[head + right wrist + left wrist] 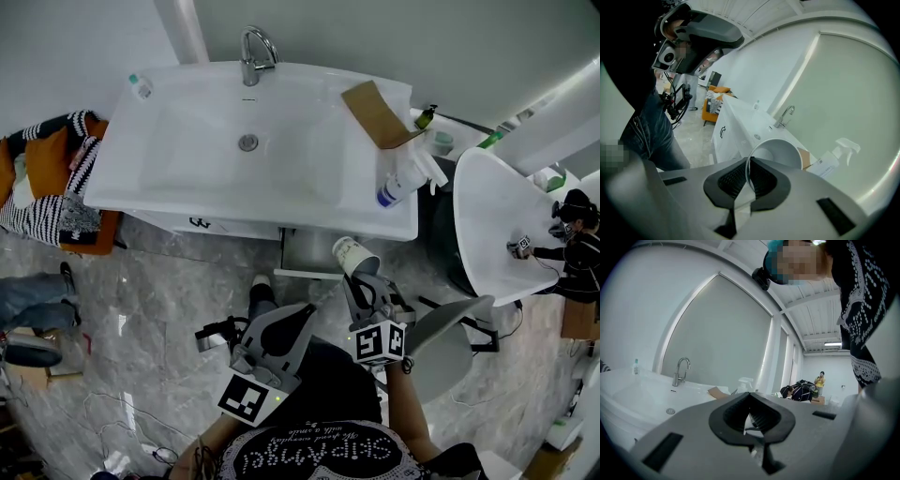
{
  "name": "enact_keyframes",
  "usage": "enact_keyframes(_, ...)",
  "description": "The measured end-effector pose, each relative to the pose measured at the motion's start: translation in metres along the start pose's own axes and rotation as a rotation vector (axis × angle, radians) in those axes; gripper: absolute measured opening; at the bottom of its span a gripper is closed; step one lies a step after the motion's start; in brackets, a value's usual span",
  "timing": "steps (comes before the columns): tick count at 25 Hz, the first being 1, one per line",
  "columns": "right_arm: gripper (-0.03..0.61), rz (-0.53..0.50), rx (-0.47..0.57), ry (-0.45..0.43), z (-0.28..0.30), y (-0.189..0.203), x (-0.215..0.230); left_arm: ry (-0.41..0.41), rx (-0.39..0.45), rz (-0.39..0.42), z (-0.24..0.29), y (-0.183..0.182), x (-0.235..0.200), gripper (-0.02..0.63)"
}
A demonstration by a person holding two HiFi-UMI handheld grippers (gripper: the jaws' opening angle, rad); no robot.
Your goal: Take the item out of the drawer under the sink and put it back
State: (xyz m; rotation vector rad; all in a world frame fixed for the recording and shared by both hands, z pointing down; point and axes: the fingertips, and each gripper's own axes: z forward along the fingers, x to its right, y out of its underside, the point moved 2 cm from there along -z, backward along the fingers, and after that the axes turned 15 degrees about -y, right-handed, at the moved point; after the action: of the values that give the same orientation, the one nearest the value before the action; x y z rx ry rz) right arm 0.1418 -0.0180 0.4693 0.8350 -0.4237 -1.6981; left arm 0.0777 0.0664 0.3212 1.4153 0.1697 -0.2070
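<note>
The right gripper (749, 161) pinches the rim of a white paper cup with a printed pattern (353, 254), one jaw inside the mouth and one outside against the wall. The cup is held in the air, tilted, just in front of the front edge of the white moulded sink counter (187, 178), towards that edge's right end and outside the cabinet below. Beside the cup, under the same edge, a grey opening (309, 246) shows in the white cabinet front (225, 227).

The left gripper (750, 398) sits lower and to the left of the right one, well clear of the counter. Its jaws are pressed together at the tips with nothing between them.

A chrome curved faucet (253, 54) stands at the counter's back edge. A small clear bottle (141, 86) stands at the back left corner. A flat brown cardboard piece (375, 112) lies near the back right corner, and a white spray bottle with a blue base (403, 178) lies along the right edge.
</note>
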Motion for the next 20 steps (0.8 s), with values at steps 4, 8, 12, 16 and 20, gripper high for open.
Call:
enact_keyframes(4,0.023,-0.001,-0.011,-0.007,0.005,0.005,0.001,-0.005,-0.003,-0.001,0.001,-0.001,-0.001,0.003)
enact_keyframes(8,0.023,-0.013,-0.026,-0.018,0.01,0.013,0.002,-0.013,-0.004,0.002,0.004,0.0,-0.001,0.003)
enact_keyframes(12,0.023,-0.008,-0.032,-0.024,0.012,0.014,0.001,-0.021,-0.012,0.007,0.003,0.003,-0.002,0.003)
enact_keyframes(16,0.023,0.008,-0.04,-0.04,0.016,0.012,0.001,-0.029,-0.012,-0.002,0.003,0.002,-0.005,0.003)
enact_keyframes(20,0.023,0.011,-0.048,-0.05,0.021,0.013,0.001,-0.033,-0.013,-0.006,0.004,0.002,-0.007,0.003)
